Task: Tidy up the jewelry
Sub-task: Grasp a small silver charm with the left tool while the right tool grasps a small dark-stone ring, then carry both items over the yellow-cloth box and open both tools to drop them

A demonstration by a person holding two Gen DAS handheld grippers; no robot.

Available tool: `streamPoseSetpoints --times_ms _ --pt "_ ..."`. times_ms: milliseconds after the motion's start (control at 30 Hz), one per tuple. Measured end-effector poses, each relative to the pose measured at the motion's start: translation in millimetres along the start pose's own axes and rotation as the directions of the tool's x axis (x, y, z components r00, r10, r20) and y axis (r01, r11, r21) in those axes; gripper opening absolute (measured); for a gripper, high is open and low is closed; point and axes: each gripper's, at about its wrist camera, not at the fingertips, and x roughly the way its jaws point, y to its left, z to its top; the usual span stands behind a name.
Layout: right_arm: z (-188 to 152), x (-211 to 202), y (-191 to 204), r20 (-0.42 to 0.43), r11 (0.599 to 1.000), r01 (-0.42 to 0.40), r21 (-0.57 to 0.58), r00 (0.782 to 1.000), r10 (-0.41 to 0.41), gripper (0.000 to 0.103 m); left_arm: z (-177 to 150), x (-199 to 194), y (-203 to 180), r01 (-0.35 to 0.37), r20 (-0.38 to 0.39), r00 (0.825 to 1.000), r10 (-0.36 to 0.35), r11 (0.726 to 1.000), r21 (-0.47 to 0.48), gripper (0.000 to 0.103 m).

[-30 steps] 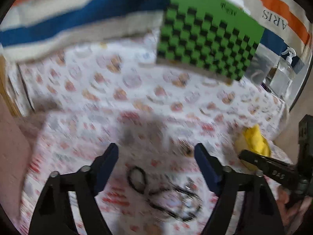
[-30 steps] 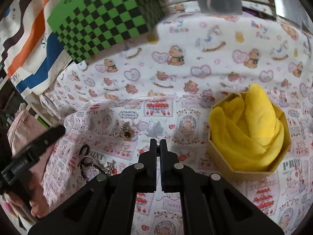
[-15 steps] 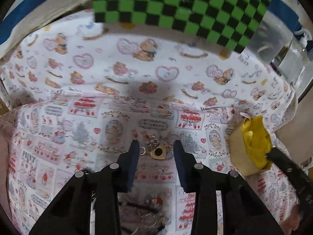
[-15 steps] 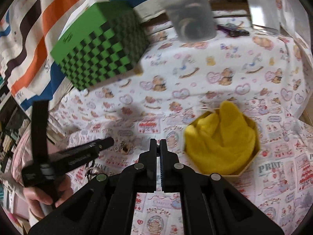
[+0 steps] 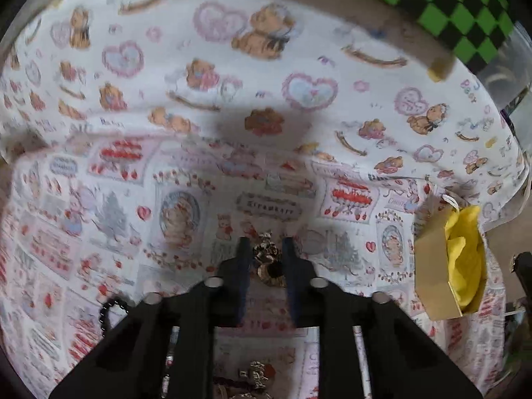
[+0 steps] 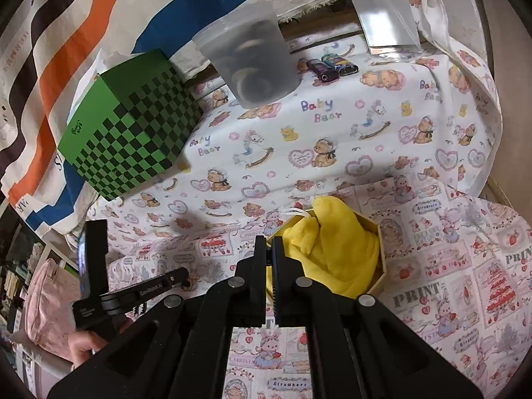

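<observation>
Left gripper (image 5: 263,249) closing around gold charm (image 5: 268,259), grasp step; right gripper (image 6: 270,246) shut, empty. Next: carry to yellow-lined box (image 5: 439,266).

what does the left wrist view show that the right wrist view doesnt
Only the left wrist view: a gold metal charm cluster between the closing jaws of the left gripper, and a black beaded cord.

Only the right wrist view: a frosted plastic cup, small lighters, and the shut right gripper.

Both: the yellow cloth in a gold hexagonal box and the green checkered box.
</observation>
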Motion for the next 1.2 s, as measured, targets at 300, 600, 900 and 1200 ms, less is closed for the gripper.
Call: streamPoseSetpoints --times_ms 300,600,900,1200 --pt "-1 -3 -12 0.002 0.999 0.011 0.052 1.000 -0.011 0.003 -14 -61 -24 0.043 0.144 0.988 -0.052 0.997 0.067 0.015" --pt "7 5 -53 -0.033 0.981 -0.057 0.184 0.997 0.064 0.003 -36 -108 -109 0.197 0.159 0.959 -0.235 0.955 0.220 0.015" --pt "12 7 -78 -0.031 0.964 -0.016 0.264 0.999 0.026 0.006 -43 -86 -142 0.430 0.110 0.878 -0.466 0.868 0.247 0.015" --pt "14 -8 -80 0.016 0.965 -0.015 0.262 1.000 0.011 0.019 -49 -75 -125 0.323 0.152 0.916 -0.370 0.909 0.264 0.043"
